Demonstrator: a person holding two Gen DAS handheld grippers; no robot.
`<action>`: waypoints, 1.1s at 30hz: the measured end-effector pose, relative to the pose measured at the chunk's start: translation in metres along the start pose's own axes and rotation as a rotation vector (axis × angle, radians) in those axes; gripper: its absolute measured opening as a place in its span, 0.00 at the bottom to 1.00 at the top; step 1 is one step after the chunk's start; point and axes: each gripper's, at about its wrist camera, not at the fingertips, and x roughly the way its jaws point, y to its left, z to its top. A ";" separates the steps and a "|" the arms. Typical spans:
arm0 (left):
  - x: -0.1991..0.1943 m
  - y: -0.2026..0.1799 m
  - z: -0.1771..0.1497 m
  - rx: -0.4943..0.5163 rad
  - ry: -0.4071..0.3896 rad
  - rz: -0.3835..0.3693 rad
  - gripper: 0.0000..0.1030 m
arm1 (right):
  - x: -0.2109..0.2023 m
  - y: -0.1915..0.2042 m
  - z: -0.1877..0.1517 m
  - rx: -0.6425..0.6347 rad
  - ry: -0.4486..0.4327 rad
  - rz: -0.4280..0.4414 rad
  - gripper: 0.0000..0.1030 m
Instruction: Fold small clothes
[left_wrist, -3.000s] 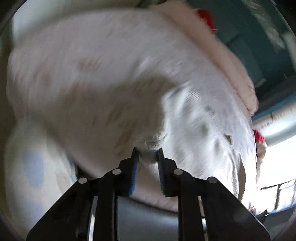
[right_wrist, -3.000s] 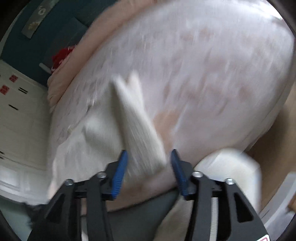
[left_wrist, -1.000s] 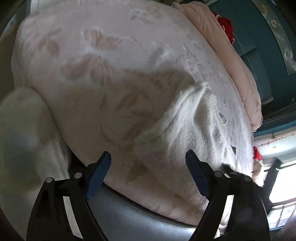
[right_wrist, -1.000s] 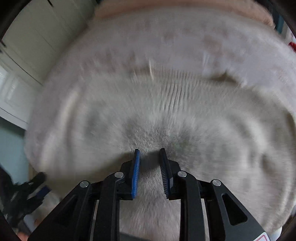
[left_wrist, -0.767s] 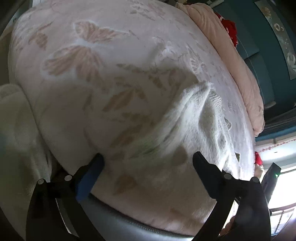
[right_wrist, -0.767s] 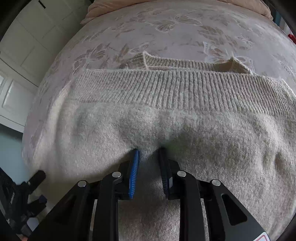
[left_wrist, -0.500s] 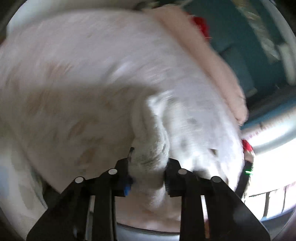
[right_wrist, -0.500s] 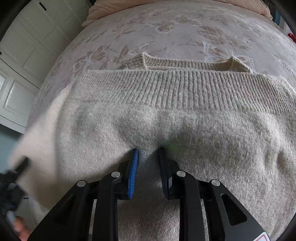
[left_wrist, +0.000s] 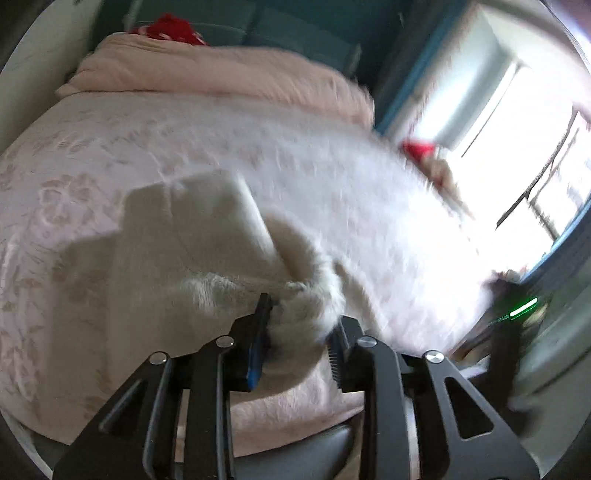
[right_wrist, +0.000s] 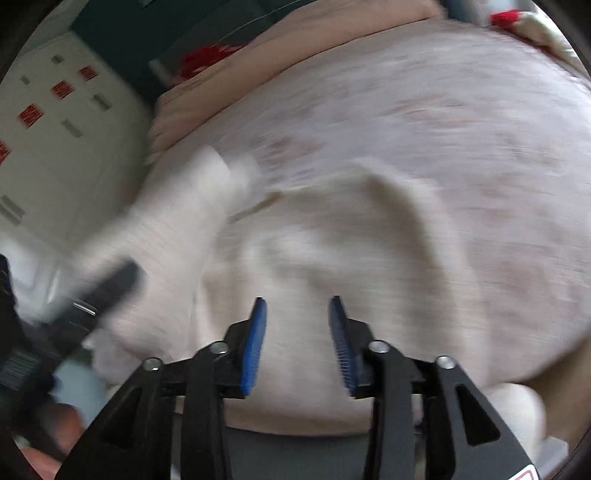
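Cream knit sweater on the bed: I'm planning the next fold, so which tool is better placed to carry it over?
Left. The left tool is shut on a bunch of the cream knit sweater; the right tool hovers open above it, holding nothing.

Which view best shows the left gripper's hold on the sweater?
The left wrist view: the left gripper is clamped on a bunched fold of the cream sweater. In the right wrist view it is only a dark blur at the left edge.

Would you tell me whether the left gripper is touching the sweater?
Touching: the left wrist view shows the left gripper clamped on a bunch of the sweater.
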 end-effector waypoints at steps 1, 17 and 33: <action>0.008 -0.008 -0.017 0.017 0.016 0.015 0.39 | -0.009 -0.011 -0.003 0.009 -0.009 -0.028 0.42; -0.021 0.102 -0.109 0.015 0.063 0.338 0.85 | 0.048 0.054 -0.017 0.040 0.197 0.216 0.73; -0.013 0.053 -0.094 0.075 0.147 0.017 0.16 | -0.042 -0.003 -0.033 -0.040 -0.065 -0.005 0.20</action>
